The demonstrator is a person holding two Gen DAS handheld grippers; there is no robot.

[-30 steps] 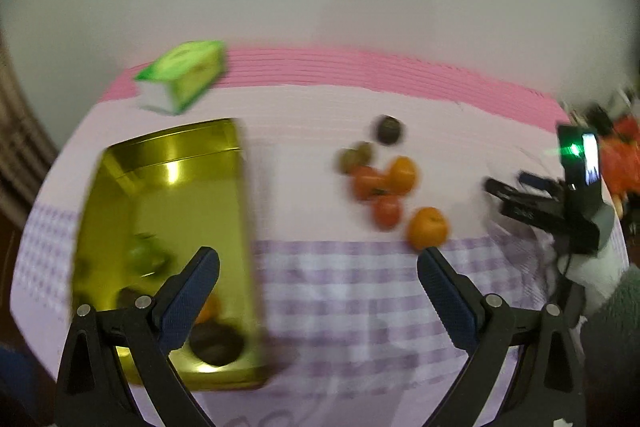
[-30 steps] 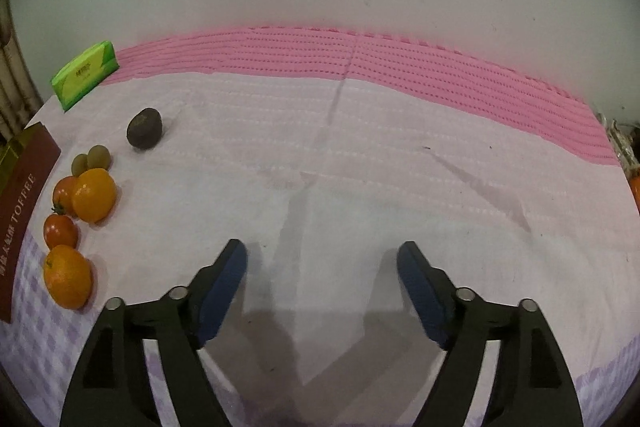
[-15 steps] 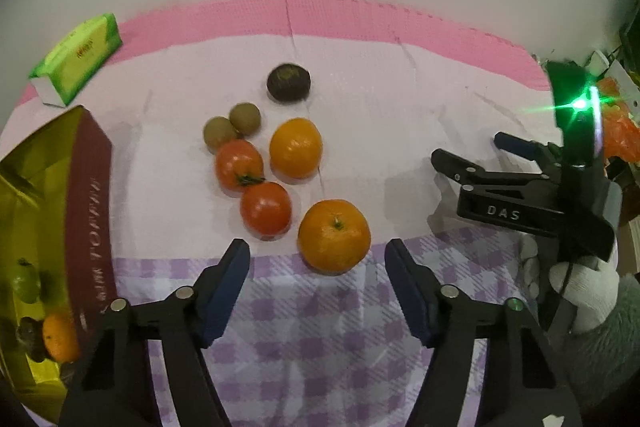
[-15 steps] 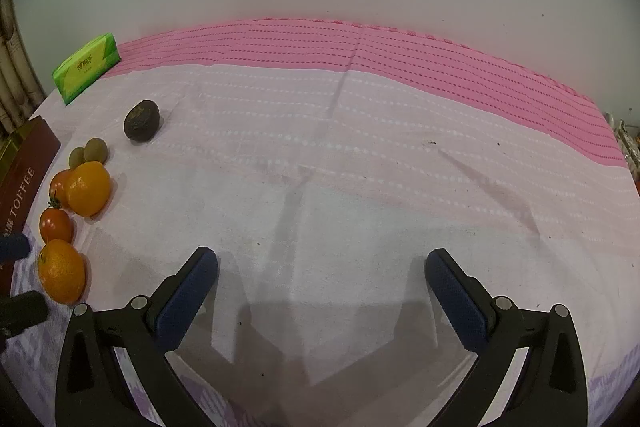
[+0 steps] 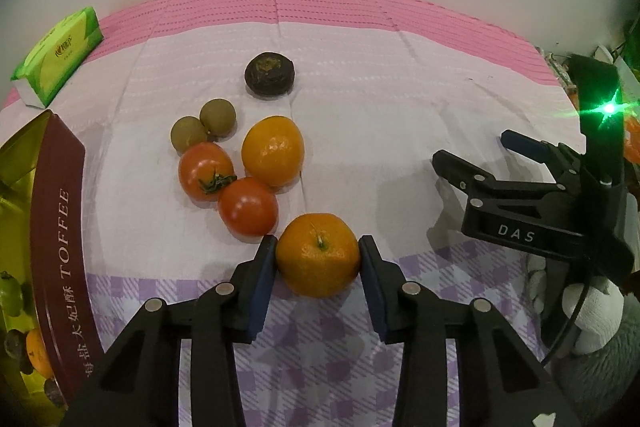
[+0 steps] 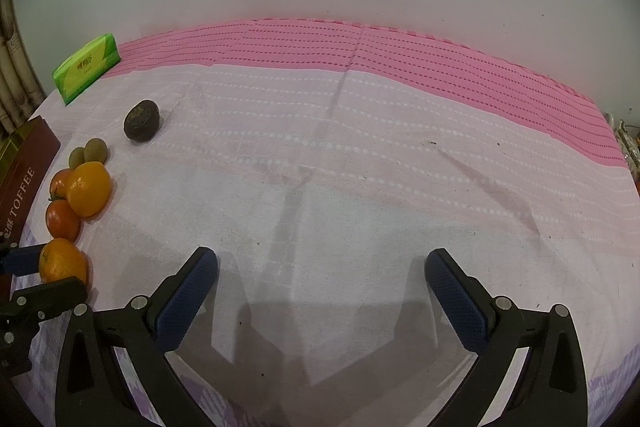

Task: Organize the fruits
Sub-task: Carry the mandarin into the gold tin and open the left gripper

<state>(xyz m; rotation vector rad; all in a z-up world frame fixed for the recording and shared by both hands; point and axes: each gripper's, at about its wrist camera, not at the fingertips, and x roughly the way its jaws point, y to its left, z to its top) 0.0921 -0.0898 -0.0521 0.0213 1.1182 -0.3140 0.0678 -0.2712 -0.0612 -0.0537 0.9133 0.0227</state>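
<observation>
- Orange in colour, the mandarin (image 5: 318, 254) sits between the blue pads (image 5: 262, 283) of the left gripper (image 5: 319, 259), whose jaws have just been closing and now press on both its sides; it lies where the cloth's pale band meets the lilac check near the table's front edge.
- Left wrist view, loose fruit: two tomatoes (image 5: 226, 189) touch each other just behind the mandarin, a yellow-orange citrus (image 5: 273, 150) beside them, two small brown-green fruits (image 5: 203, 126) behind, and a dark wrinkled fruit (image 5: 270, 74) farthest back.
- Left wrist view, edges: the gold toffee tin (image 5: 56, 227) stands at the left edge with fruit inside; a green tissue pack (image 5: 56, 55) lies at the far left corner; the right gripper (image 5: 480, 157) hovers near the right edge.
- Right wrist view: the right gripper (image 6: 320, 287) has its jaws wide apart, with only the pink-and-white tablecloth (image 6: 360, 167) between them.
- Right wrist view, left edge: the mandarin (image 6: 63, 261) shows between the left gripper's fingers (image 6: 24, 259), with the other fruit in a line behind it towards the tissue pack (image 6: 86, 67).
</observation>
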